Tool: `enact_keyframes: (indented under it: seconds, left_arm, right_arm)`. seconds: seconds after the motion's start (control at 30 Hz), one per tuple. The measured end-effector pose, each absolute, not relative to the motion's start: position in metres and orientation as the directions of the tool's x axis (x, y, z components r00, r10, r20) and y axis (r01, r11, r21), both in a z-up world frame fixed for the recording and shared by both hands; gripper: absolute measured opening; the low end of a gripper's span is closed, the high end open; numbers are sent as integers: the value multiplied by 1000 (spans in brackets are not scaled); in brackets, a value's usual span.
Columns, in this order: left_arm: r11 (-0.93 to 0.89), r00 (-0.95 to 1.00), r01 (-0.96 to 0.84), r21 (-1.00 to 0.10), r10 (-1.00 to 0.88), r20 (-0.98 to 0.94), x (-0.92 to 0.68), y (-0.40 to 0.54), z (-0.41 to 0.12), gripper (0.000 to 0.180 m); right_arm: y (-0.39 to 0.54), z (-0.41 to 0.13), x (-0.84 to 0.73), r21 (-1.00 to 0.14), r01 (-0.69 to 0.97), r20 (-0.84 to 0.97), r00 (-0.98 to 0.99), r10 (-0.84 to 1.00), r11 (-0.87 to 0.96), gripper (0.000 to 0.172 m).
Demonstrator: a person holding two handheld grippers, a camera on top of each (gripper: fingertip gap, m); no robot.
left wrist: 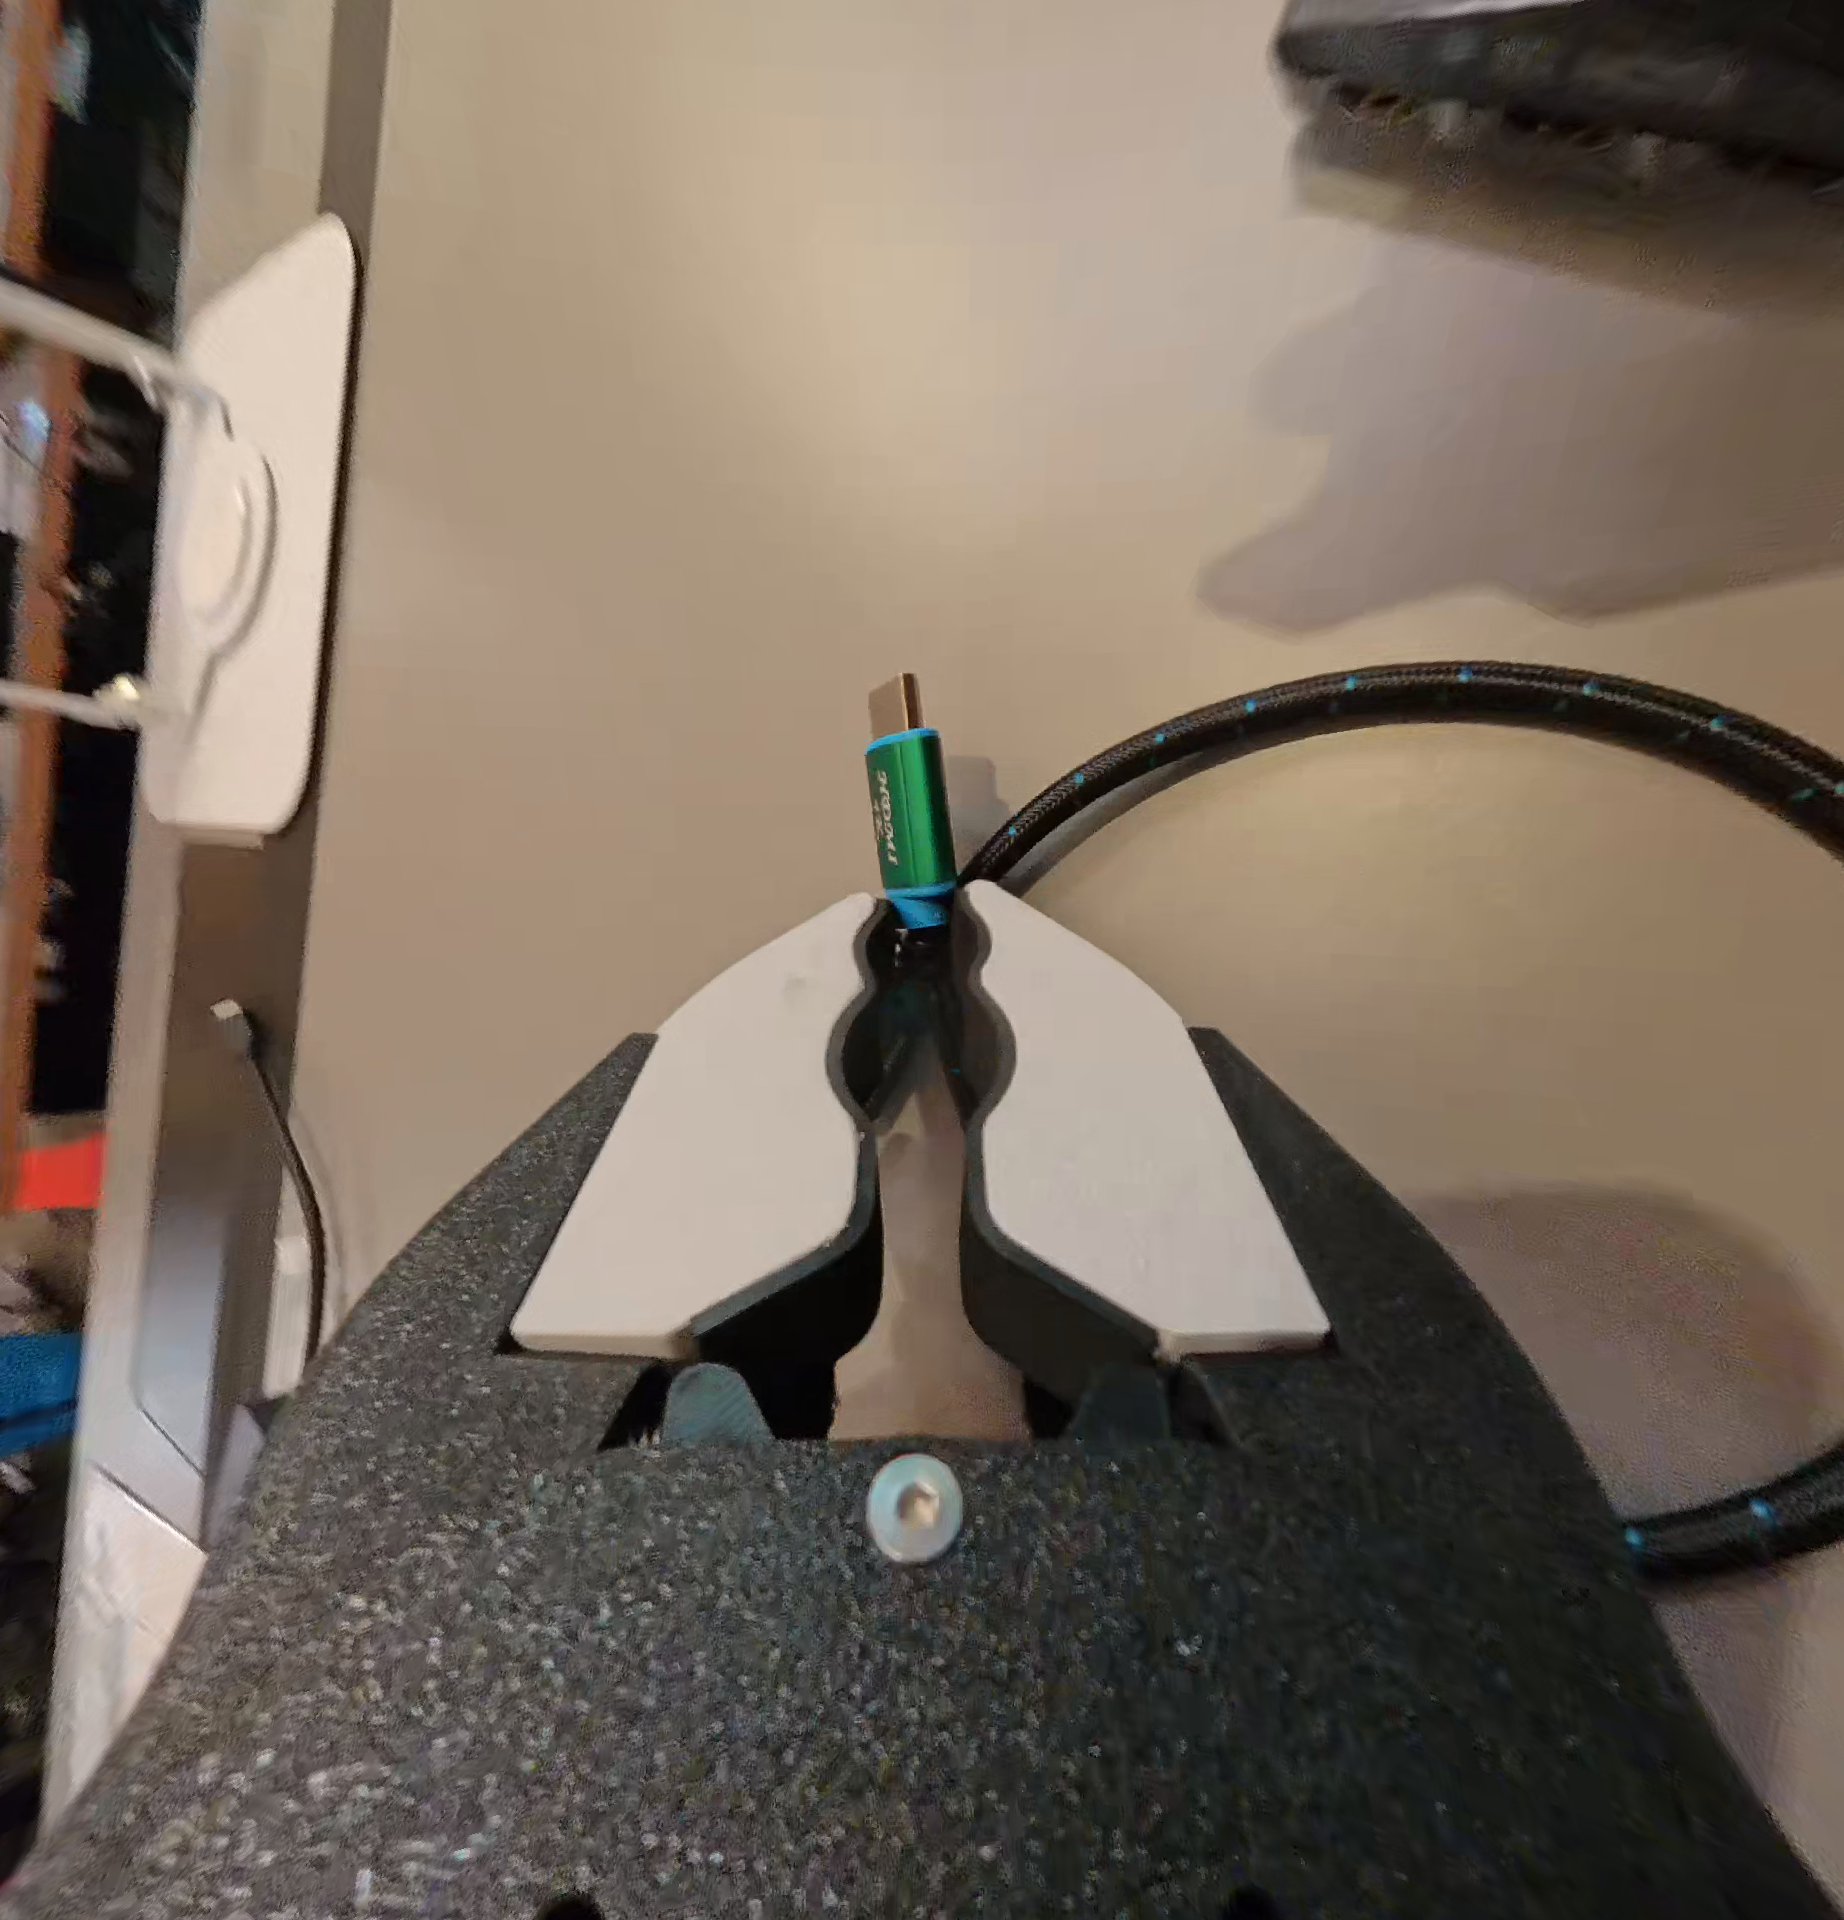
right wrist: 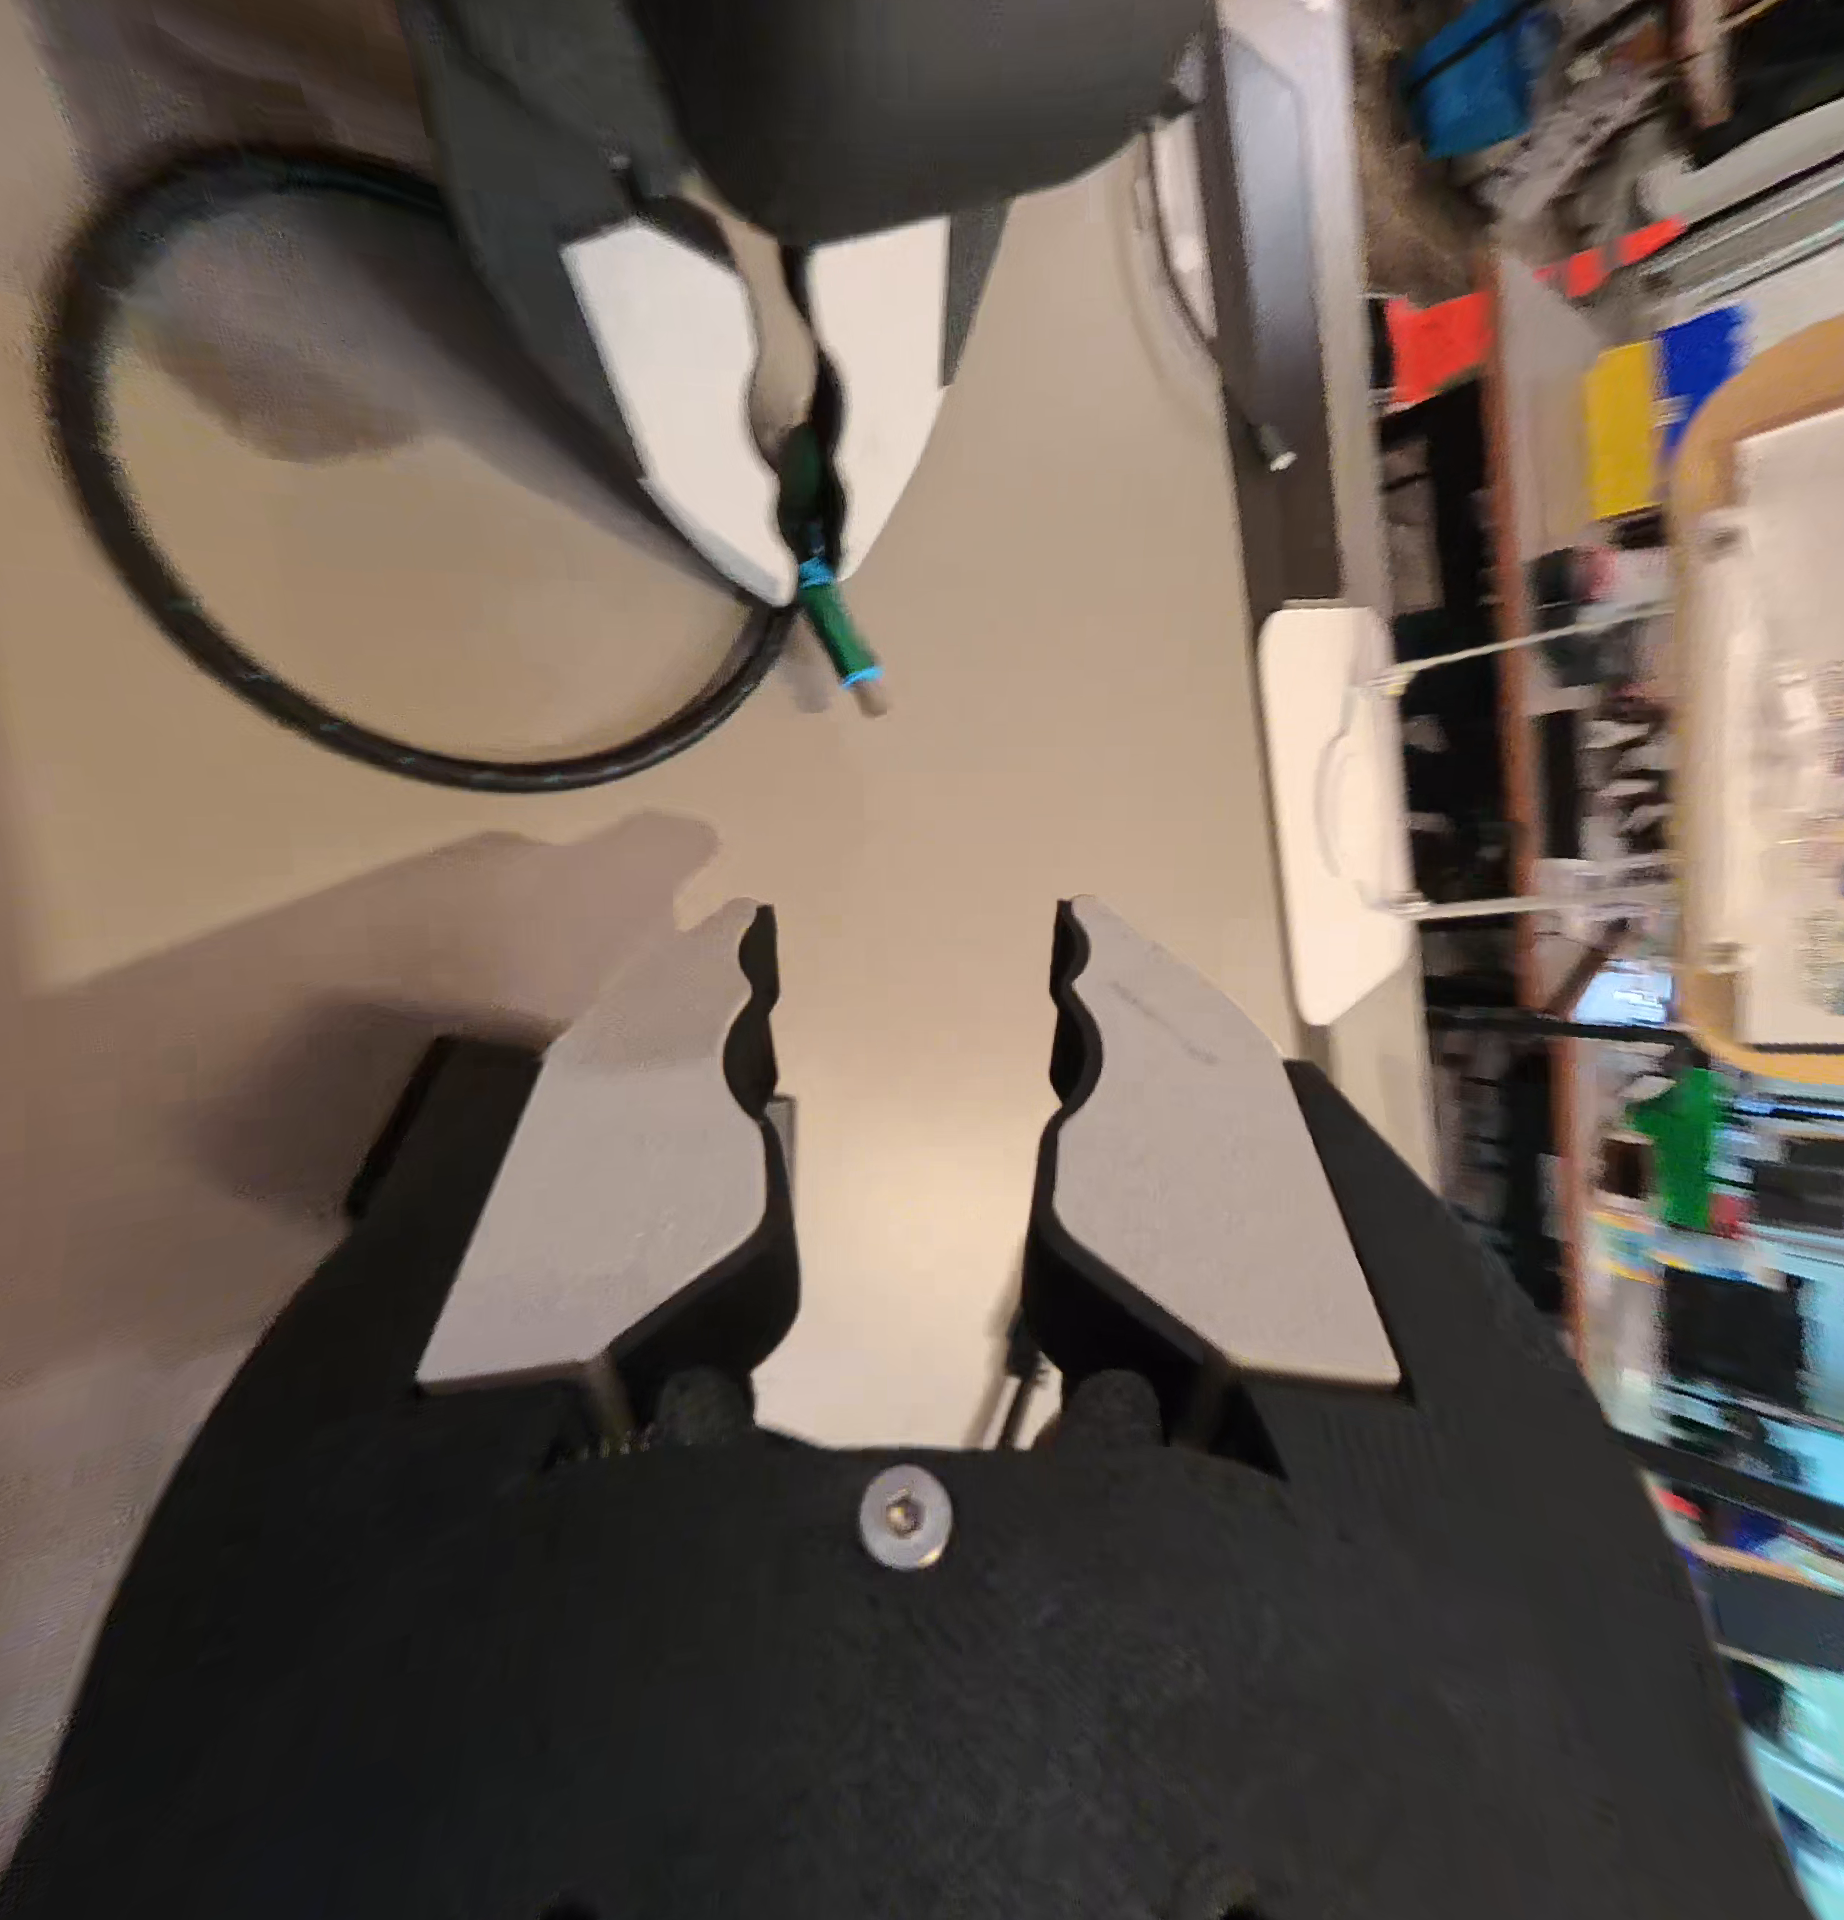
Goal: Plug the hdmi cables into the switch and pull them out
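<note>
Left gripper point(left wrist: 920, 906): jaws nearly closed, pinching a black braided cable point(left wrist: 1417, 691) right behind its plug point(left wrist: 907, 805). Both pads press on the blue collar at the plug's base. The green plug sticks out past the fingertips at frame centre, metal tip pointing up-frame, clear of the worktop point(left wrist: 793, 364). The cable loops out to the right of frame and curves back down toward lower right.

Right gripper point(right wrist: 913, 920): jaws wide open with nothing between them, only bare worktop showing in the gap. It hovers lower centre in its own view, well apart from the plug, which sits upper centre there in the other gripper's grip.

Progress, judging from this alone: plug end is picked up and held; nothing is plugged in or handed over. The right side is not engaged with anything.

Surroundings, left to right in the left view: cluttered shelving at the far left edge, then a white plate with a clear bracket point(left wrist: 243, 520) on the upright surface, and a thin dark cord point(left wrist: 284, 1132) below it. Cable loop on the right. Nothing lies between the plug tip and the open worktop ahead. Both views are motion-blurred at the edges.
</note>
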State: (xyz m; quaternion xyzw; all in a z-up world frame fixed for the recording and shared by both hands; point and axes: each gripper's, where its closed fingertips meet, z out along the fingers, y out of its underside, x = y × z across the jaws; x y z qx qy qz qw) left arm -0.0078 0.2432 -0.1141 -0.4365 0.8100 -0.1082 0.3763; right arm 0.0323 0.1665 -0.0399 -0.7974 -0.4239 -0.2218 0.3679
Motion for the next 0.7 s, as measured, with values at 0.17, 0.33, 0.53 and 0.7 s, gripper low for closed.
enact_keyframes:
  seconds: [0.17, 0.33, 0.53, 0.7]
  left_arm:
    - [701, -376, -474, -533, -709, -597, 1, 214, -104, 10]
    - [773, -384, -329, -543, -635, -671, 1, 194, -85, 10]
    - [786, -407, -277, -552, -616, -674, 4, 179, -82, 10]
    - [693, -429, -268, -669, -708, -561, 0, 173, -77, 13]
  right_arm:
    - [183, -63, 38, -153, 952, 855, 262, 448, -265, 52]
    - [183, -70, 37, -39, 987, 908, 99, 407, -154, 53]
    - [176, -67, 20, -22, 999, 947, 6, 321, 45, 22]
    - [172, -68, 18, 29, 990, 968, -62, 243, 138, 11]
